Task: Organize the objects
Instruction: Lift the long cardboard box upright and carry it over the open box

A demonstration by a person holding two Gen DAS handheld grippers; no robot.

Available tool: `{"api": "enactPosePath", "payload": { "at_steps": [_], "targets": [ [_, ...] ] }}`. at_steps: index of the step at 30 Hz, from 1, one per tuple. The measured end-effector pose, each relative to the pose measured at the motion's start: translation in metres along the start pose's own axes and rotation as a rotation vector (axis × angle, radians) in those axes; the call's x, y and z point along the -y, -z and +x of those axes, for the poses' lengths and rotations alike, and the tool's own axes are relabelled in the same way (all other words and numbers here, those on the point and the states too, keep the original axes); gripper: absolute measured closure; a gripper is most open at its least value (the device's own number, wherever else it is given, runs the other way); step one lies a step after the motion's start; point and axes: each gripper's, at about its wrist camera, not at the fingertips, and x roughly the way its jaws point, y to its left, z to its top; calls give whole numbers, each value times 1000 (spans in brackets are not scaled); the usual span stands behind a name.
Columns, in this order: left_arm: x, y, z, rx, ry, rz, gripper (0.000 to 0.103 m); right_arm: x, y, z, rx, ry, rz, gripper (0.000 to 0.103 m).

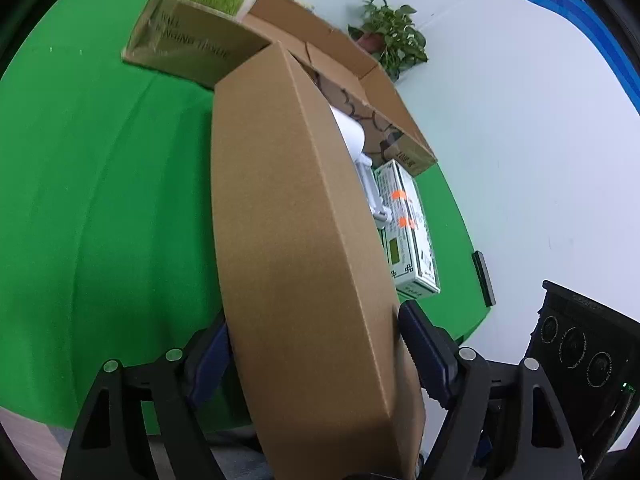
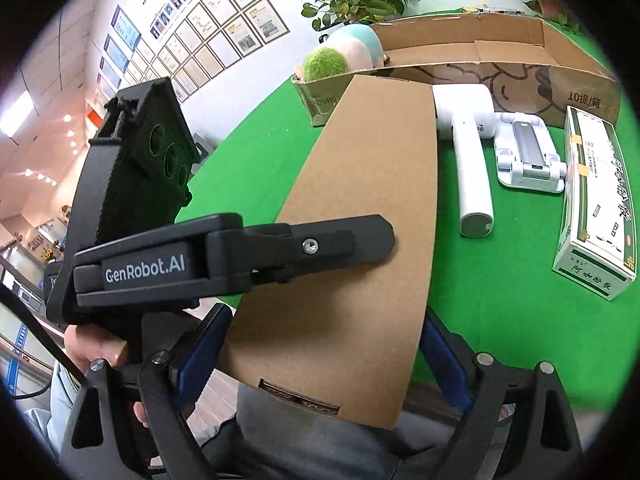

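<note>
Cardboard box (image 1: 296,240) sits clamped between both our tools, left tool (image 1: 316,352) and right tool (image 2: 324,344) gripping it.

A green-covered table (image 2: 480,280) is seen; on it are laid a large open carton (image 2: 520,76), a white handheld device (image 2: 472,160), a white stand (image 2: 528,156) and a green-and-white box (image 2: 596,208).

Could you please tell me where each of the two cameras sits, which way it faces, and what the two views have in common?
Left wrist: sits on the left gripper, looking along its fingers at the flat cardboard box clamped edge-on between them; both fingers show.
Right wrist: sits on the right gripper, facing across the green table toward the large open carton; its own fingers, the left gripper and the person's hand show.
Shared: the cardboard box, the plush toy, the white medicine box and the open carton.
</note>
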Motion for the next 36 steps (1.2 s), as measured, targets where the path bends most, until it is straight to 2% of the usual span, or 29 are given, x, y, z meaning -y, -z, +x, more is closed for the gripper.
{"api": "enactPosePath", "payload": {
  "at_steps": [8,12,18,21,29,36],
  "targets": [
    [30,-21,-36,98,-37,106,28,-18,-9,-16,68,-11,-46,12],
    [48,-33,-47,136,-64,180,32,-23,-21,-25,123,40,-58,18],
    [66,-59,-47,170,-45,220,34,-15,-38,-31,169,78,-44,21],
    [74,-77,-51,199,-33,237,34,-21,-68,-15,191,94,-54,21],
    [105,-153,-62,249,-31,295,34,-19,-117,-32,269,107,-93,21],
    [102,-230,-49,244,-49,270,34,-5,-167,-21,253,98,-95,21]
  ]
}}
